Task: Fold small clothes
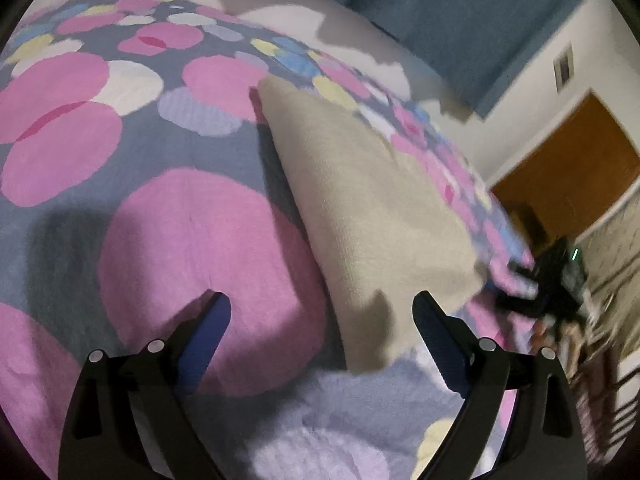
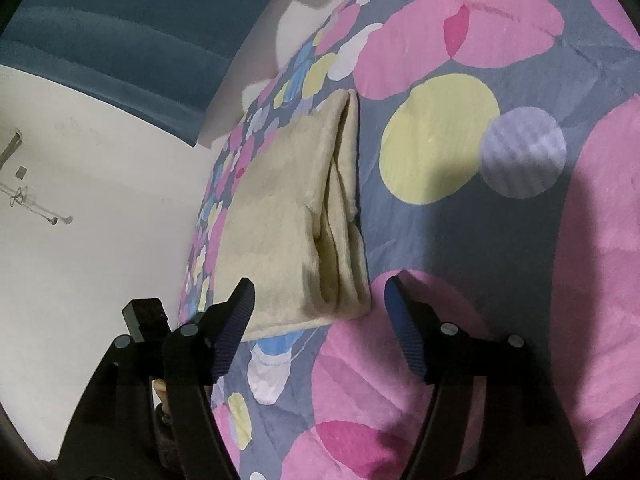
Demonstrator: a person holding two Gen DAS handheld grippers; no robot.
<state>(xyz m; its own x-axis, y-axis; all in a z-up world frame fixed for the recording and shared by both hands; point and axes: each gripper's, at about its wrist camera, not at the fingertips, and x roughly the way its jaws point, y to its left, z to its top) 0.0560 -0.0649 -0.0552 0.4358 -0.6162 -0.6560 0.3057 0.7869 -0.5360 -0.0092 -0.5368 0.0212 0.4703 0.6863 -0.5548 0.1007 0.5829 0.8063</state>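
Folded beige cloth lies on spotted blanket, unobstructed.

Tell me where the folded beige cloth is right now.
The folded beige cloth lies flat on the circle-patterned blanket, near the bed's edge. In the right wrist view it sits just ahead of the open right gripper, held by neither gripper.

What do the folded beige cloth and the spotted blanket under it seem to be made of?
The folded beige cloth looks like soft fleece or terry: matte, with a short fuzzy nap and thick, rounded fold edges. The grey blanket with pink, yellow and lilac circles looks like plush printed fleece: a faint sheen, brushed pile and ribbed texture in the lilac spot. The exact fibre cannot be told for either.
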